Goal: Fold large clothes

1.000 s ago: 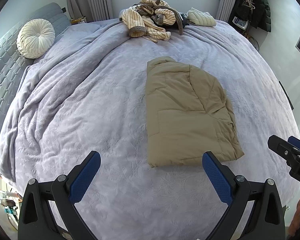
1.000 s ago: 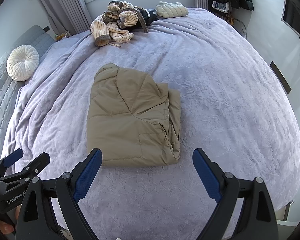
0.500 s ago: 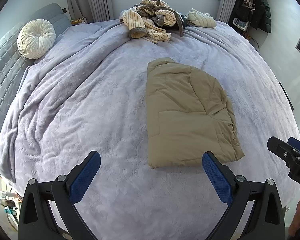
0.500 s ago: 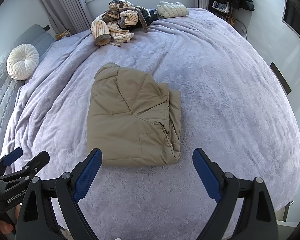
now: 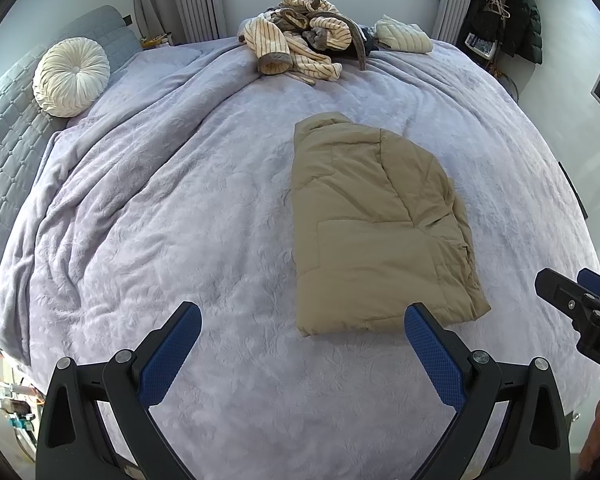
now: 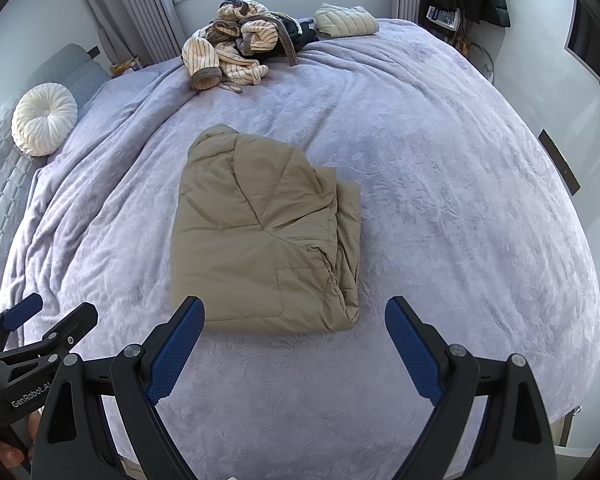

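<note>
A tan padded jacket [image 5: 372,232] lies folded into a flat rectangle in the middle of the bed, its collar toward the window; the right wrist view shows the same jacket [image 6: 260,236]. My left gripper [image 5: 302,322] hovers open just short of its near edge, nothing between the blue pads. My right gripper [image 6: 294,320] is open too, its left pad over the jacket's near edge. Each gripper appears at the side of the other's view: the right gripper [image 5: 580,300] and the left gripper [image 6: 40,328].
The lilac bedspread [image 5: 180,200] covers the whole bed. A heap of striped clothes [image 5: 300,48] and a folded cream jacket [image 5: 404,34] lie at the far edge by the window. A round white cushion [image 5: 72,76] leans on the grey headboard. Dark coats [image 5: 516,12] hang at right.
Both grippers have crept slightly forward toward the jacket's near edge. The jacket has not moved.
</note>
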The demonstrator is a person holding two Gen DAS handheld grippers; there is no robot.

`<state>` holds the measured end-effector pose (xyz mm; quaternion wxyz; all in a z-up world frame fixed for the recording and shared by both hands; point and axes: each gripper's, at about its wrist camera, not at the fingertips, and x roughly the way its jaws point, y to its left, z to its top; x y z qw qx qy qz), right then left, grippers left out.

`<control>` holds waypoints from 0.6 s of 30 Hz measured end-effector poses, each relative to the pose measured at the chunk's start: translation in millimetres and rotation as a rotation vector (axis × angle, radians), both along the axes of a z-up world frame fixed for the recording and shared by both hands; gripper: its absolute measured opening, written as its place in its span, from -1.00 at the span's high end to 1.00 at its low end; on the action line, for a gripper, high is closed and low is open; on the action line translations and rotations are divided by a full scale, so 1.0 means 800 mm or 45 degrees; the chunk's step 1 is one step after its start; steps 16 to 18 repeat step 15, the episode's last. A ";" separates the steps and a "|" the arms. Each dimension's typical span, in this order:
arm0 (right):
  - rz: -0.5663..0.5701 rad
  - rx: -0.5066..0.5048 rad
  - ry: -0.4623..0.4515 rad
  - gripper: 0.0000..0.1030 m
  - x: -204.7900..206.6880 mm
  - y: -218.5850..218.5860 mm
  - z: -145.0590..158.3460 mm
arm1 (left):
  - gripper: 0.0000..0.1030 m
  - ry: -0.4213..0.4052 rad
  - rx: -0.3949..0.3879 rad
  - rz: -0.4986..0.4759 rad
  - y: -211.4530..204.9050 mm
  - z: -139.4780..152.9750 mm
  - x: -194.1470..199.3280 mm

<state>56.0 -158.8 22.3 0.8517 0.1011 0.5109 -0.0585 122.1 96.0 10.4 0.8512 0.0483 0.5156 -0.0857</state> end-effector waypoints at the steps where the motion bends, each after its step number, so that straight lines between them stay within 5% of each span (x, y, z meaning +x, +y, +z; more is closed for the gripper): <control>1: -0.001 0.000 0.000 -0.81 0.000 0.000 0.000 | -0.97 0.001 0.001 0.000 0.000 -0.001 0.001; 18: 0.000 -0.005 0.003 -0.81 0.002 -0.001 0.000 | -0.97 -0.006 -0.006 -0.045 -0.007 -0.007 -0.001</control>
